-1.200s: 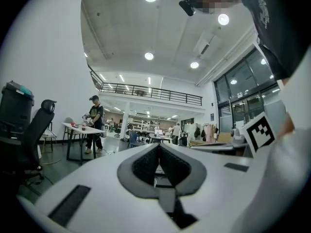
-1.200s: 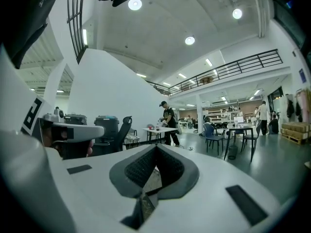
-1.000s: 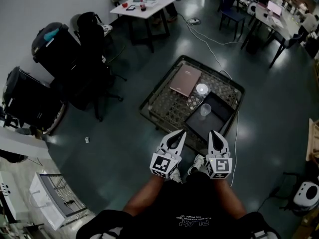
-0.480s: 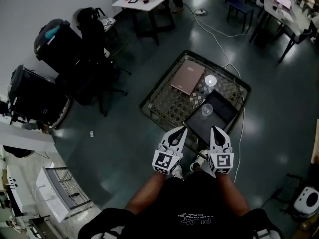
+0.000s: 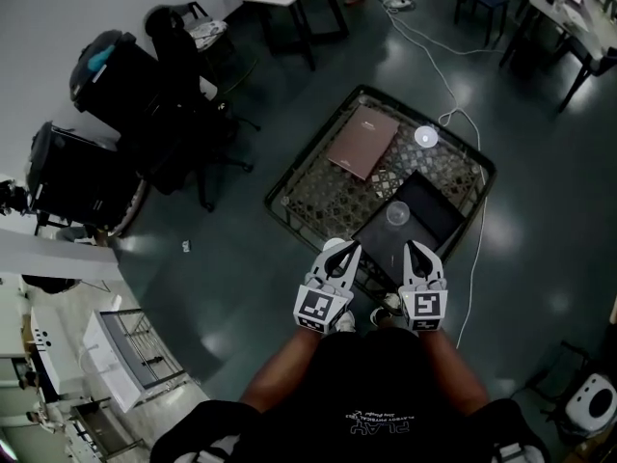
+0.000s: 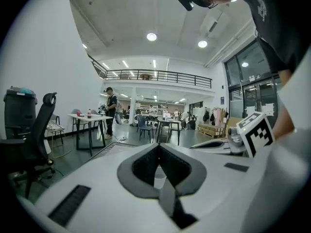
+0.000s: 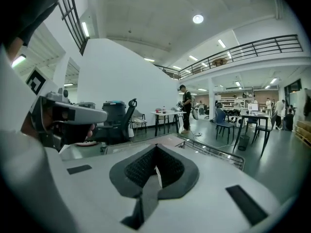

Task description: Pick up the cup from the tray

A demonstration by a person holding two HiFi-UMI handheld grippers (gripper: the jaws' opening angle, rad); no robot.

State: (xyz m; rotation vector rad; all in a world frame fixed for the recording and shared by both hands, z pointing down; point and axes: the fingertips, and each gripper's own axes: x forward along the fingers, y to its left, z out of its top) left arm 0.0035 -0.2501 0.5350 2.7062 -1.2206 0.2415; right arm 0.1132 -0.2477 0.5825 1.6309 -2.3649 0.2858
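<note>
Both grippers are held low in front of the person, side by side and apart. The left gripper [image 5: 343,253] has its jaws pressed together at the tips with nothing clamped, and its own view [image 6: 158,147] shows the same. The right gripper [image 5: 415,251] is likewise closed and empty, tips meeting in its own view [image 7: 156,147]. Both point toward the near edge of a low, dark wire-mesh platform [image 5: 310,199] standing on the glossy floor.

Just beyond the right gripper's tips lies a flat black rectangular tray [image 5: 436,206], resting on the mesh at the platform's near right corner. The small clear plastic cup [image 5: 397,213] stands upright on that tray, close ahead of both grippers and touched by neither. Farther back on the mesh lie a brown rectangular book [image 5: 360,141] and, beside it to the right, a small white round disc [image 5: 425,136]. A black office chair [image 5: 180,58] stands well off to the left.
</note>
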